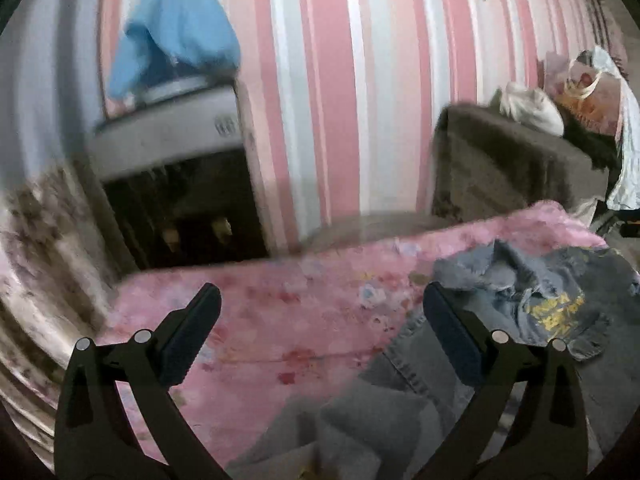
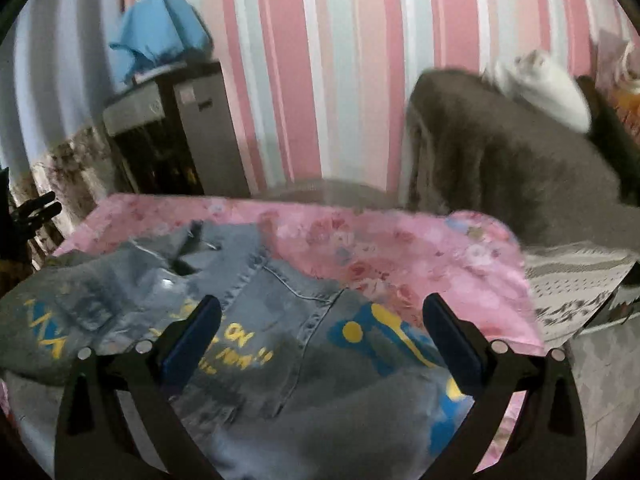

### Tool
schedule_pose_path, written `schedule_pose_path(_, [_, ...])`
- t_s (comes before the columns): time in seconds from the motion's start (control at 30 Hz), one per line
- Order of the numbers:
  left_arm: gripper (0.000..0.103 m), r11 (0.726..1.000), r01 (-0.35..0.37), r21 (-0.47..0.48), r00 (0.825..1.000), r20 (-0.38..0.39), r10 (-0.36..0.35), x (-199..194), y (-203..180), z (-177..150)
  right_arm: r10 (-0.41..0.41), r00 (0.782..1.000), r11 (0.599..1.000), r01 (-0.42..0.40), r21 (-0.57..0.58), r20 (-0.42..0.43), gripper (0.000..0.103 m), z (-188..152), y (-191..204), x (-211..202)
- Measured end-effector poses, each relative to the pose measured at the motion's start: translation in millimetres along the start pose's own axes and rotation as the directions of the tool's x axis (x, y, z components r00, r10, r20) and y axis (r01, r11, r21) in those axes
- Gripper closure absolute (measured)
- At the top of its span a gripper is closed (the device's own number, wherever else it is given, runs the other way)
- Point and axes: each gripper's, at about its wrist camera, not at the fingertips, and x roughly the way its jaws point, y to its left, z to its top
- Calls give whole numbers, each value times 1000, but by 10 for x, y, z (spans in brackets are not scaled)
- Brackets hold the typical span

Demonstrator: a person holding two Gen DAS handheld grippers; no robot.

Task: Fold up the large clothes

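Left wrist view: the left claw (image 1: 320,304) hangs with its fingers wide apart and nothing between them, above a surface spread with a pink floral cover (image 1: 280,320). Whether that surface is a bed or a counter cannot be told. The denim jacket (image 1: 540,300), grey-blue with yellow lettering, lies crumpled on the cover to the right of the claw, and part of its cloth reaches down under the right finger (image 1: 452,332). Behind it, a pink-and-white striped wall (image 1: 340,100) rises. Against the wall stands a grey cabinet (image 1: 172,136) with a dark open front; two small pale things sit inside it, too blurred to name. A blue cloth (image 1: 176,32) is heaped on its top. To the right, a brown blanket (image 1: 508,160) drapes a piece of furniture, and past it a printed bag (image 1: 584,84) holds white stuff that I cannot make out.

Right wrist view: the right claw (image 2: 320,312) is likewise spread and empty, poised right over the jacket, which lies opened out on the cover with blue and yellow prints under the claw. The other claw's dark fingertips show at the far left edge.
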Motion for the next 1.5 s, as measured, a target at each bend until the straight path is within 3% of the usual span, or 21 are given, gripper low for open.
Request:
schedule_pose_path(0.07, [3,1000,2,1,994,-112,-1,334,-64,-66,7,999,1000,-6,26,-47,2,-10,-10,234])
schedule_pose_path(0.17, [3,999,5,54,960,-280,10,779,-229,-108,-5,995,1000,7,15,-103,2,8,33,463])
schedule_pose_path(0.27, [4,994,43,99,948,-317,-9,955,-400,-94,-43,986,999,41,-14,-159,2,-15,84,679])
schedule_pose_path(0.33, [4,983,115,140,926,-372,-56,1098,-602,-129,-34,979,999,32,-14,-199,2,-67,106,810])
schedule_pose_path(0.43, [6,969,134,207,910,-412,-38,1244,-813,-297,-33,966,999,23,-40,-256,3,-164,156,955])
schedule_pose_path(0.47, [13,969,134,205,906,-422,-36,1285,-830,-352,-13,957,999,1,-42,-289,10,-204,170,1012])
schedule_pose_path(0.5, [21,971,143,191,901,-431,-48,1315,-839,-390,-9,947,999,-7,-49,-321,40,-242,189,1068])
schedule_pose_path(0.53, [28,973,159,169,895,-440,-70,1352,-840,-437,-44,946,997,20,-80,-321,57,-272,215,1082])
schedule_pose_path(0.6, [61,970,194,145,894,-434,-114,1337,-849,-474,-16,955,997,-7,-78,-297,86,-251,239,1021])
schedule_pose_path(0.67, [85,966,183,183,913,-396,-98,1260,-904,-459,-16,967,996,-8,-93,-255,92,-182,277,927])
schedule_pose_path(0.8, [91,980,99,171,962,-267,-51,1064,-726,-195,-15,995,992,1,-127,-103,93,173,388,626])
schedule_pose_path(0.87, [91,990,36,133,981,-191,-10,961,-516,91,-37,999,984,33,-176,-22,93,404,518,547])
schedule_pose_path(0.97, [90,992,-27,125,992,-119,42,942,-362,410,-60,997,975,70,-209,51,93,693,655,600])
schedule_pose_path(1.07, [89,986,-93,141,991,-84,106,1080,-310,665,-83,996,974,91,-206,45,92,898,688,834])
schedule_pose_path(1.13, [85,981,-125,152,983,-116,143,1333,-296,740,-95,995,977,89,-195,-19,86,922,663,1098])
schedule_pose_path(1.23, [73,973,-151,175,963,-195,184,1724,-330,629,-97,993,983,85,-163,-70,40,857,564,1228])
schedule_pose_path(1.33, [58,968,-169,188,957,-202,206,1730,-329,484,-71,997,989,69,-131,-9,36,726,442,802])
schedule_pose_path(1.37, [36,967,-169,188,960,-189,205,1662,-318,475,-80,997,989,82,-124,20,33,651,373,590])
schedule_pose_path(1.4, [25,966,-174,191,965,-164,206,1554,-313,475,-91,995,989,94,-114,37,31,584,309,453])
schedule_pose_path(1.5, [14,965,-182,187,975,-93,201,1071,-213,482,-127,990,991,130,-40,57,29,211,12,-119])
